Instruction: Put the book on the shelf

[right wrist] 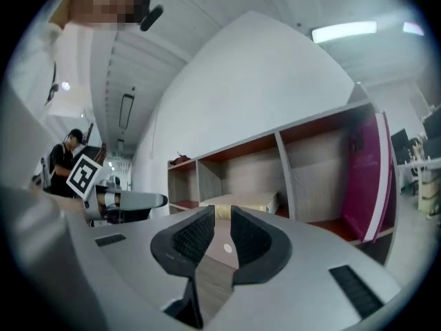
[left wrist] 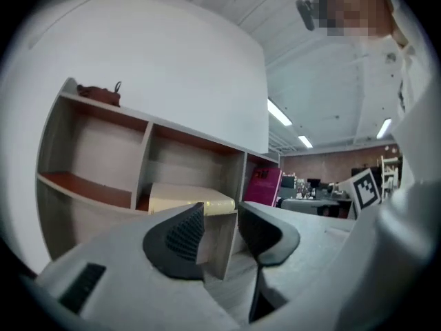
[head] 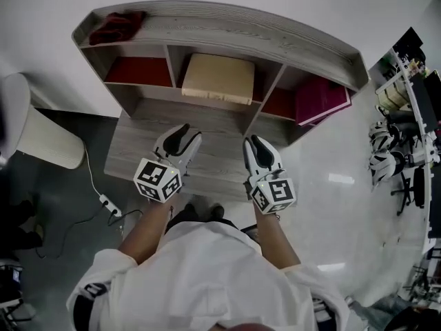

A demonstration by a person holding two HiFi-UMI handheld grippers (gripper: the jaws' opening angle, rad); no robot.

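Note:
A cream-coloured book (head: 217,78) lies flat in the middle compartment of the grey wooden shelf (head: 227,23); it also shows in the left gripper view as the book (left wrist: 189,200) and in the right gripper view as the book (right wrist: 248,201). Both grippers hover over the grey desk top (head: 213,126) in front of the shelf, short of the book. My left gripper (head: 185,131) (left wrist: 220,216) is open with nothing between its pads. My right gripper (head: 251,142) (right wrist: 222,219) has a narrower gap and is also empty.
A magenta folder (head: 320,98) (right wrist: 365,178) leans in the right compartment. A dark red cloth (head: 117,26) (left wrist: 100,94) lies on the shelf's top at the left. A white bin (head: 41,140) and a power strip (head: 109,204) are on the floor at left; cluttered racks (head: 393,150) stand at right.

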